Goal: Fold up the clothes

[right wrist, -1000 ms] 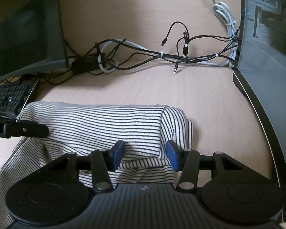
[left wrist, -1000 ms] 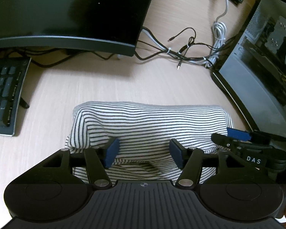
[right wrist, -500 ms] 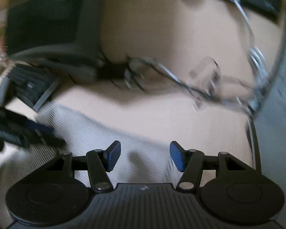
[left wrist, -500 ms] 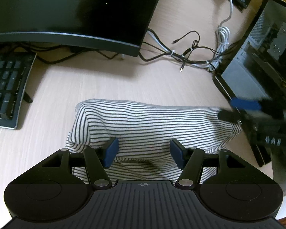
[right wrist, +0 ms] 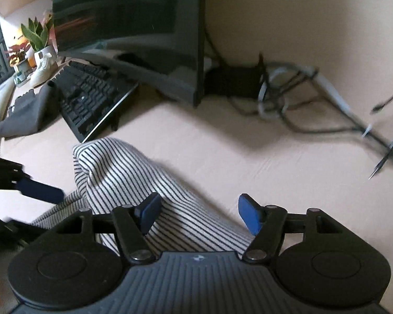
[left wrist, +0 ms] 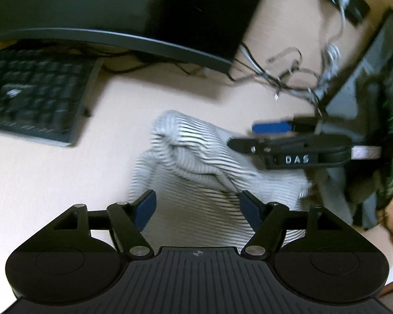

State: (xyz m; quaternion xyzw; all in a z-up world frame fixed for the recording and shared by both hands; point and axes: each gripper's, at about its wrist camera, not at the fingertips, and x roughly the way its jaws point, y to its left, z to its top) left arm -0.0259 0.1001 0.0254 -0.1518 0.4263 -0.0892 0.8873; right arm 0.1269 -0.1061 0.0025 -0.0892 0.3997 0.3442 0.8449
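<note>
On a beige desk, striped garment, monitor, keyboard, both grippers' jaws wide, empty.

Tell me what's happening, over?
Left gripper open, right gripper open. Striped black-and-white knit garment bunched on desk, unheld. Black keyboard nearby.

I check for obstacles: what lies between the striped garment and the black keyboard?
Only bare beige desk lies between the striped white-and-black garment and the black keyboard, seen in the right wrist view.

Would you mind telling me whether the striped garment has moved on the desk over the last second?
Yes. The striped garment has turned, and one end now points toward the keyboard.
</note>
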